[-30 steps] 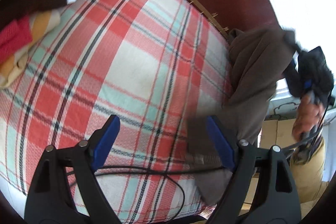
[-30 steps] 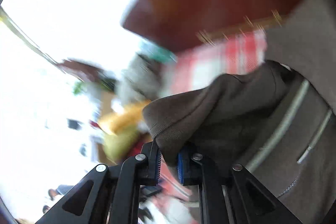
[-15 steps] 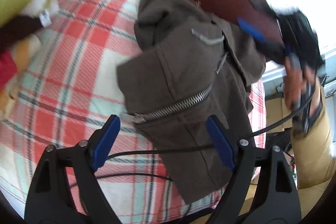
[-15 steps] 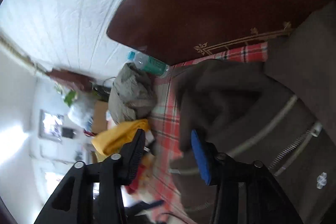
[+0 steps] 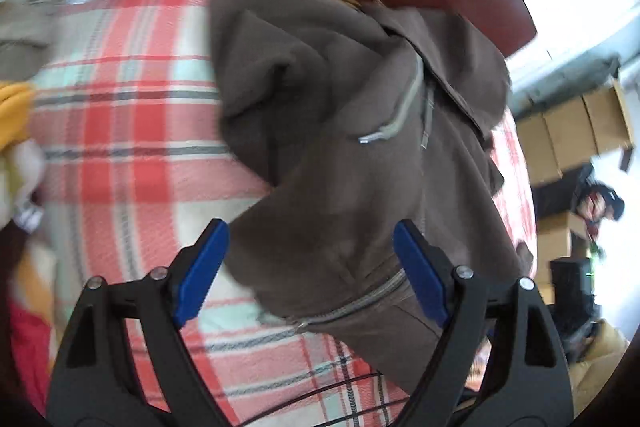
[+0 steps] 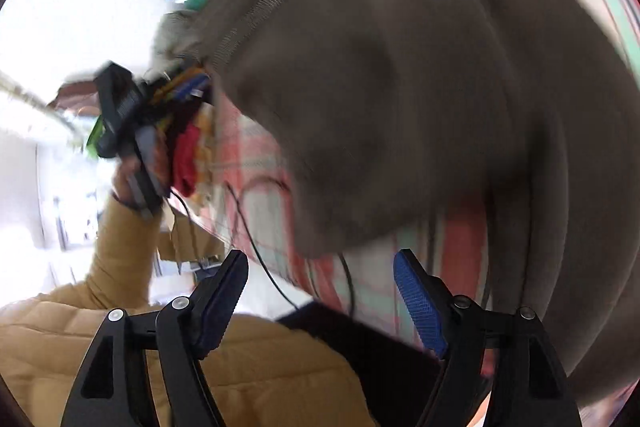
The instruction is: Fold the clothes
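Checked bedding is lying under a brown hoodie, bunched near the bed's head edge. Left claw is hanging wide apart over it, empty. Right claw has just been opening wide, nothing between its pads, hoodie just beyond.

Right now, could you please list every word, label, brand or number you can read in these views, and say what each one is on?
No text can be read.
The small white tag at the edge of the plaid bedspread is too blurred to read.
The brown zip jacket shows no lettering.
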Tool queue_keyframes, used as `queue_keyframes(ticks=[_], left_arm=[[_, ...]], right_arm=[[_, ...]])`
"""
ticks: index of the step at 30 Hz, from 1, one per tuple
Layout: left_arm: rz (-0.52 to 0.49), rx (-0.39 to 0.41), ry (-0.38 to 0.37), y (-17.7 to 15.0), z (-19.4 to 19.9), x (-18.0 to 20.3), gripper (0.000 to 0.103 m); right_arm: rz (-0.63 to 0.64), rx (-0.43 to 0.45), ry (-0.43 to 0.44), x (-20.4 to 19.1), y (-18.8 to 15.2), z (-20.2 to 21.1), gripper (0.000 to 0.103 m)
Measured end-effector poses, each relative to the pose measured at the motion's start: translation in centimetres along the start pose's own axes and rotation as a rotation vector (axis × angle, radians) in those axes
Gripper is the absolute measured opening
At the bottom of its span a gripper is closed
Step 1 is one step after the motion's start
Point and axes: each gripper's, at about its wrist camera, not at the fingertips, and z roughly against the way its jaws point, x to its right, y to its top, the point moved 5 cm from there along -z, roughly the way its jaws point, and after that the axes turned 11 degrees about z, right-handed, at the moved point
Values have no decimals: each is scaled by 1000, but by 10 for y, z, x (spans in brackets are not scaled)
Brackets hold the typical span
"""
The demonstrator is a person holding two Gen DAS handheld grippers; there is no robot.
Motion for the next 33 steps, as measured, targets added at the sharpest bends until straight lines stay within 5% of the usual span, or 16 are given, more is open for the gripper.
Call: queue_keyframes(ticks=[7, 8, 9, 10, 13, 15, 21, 25, 27, 29, 31, 33], left_arm=[[0, -151, -83, -18, -33, 12, 79], [0, -175, -103, -25, -33, 15, 73], [-9, -193, -115, -33, -31, 20, 71], [-19, -209, -126, -41, -29, 25, 71], [-91, -258, -150, -73, -19, 50, 71], [-106, -300, -231, -96, -15, 71, 71], [-146, -383, -424, -152, -10, 130, 71], [-99, -326, -368, -156, 0, 117, 73], [-44, -245, -313, -141, 17, 90, 77], [15, -166, -257, -124, 31, 62, 79], [76, -94, -202, -107, 40, 36, 79], [102, -46, -141, -96, 42, 13, 79]], right_arm=[[-161, 246, 80, 42, 11, -9, 74], [-159, 272, 91, 43, 15, -9, 50], [-156, 299, 101, 44, 19, -9, 7], [-144, 300, 83, 44, 21, -7, 4], [-67, 273, 37, 37, 23, 18, 3], [-25, 281, 17, 34, 16, 45, 3], [-81, 303, -226, 88, -2, 138, 3], [-34, 182, -414, 98, -6, 138, 11], [6, 136, -501, 88, -5, 134, 42], [74, 152, -581, 70, -5, 143, 45], [195, 201, -605, 35, 2, 148, 48], [331, 217, -568, -9, 18, 131, 62]])
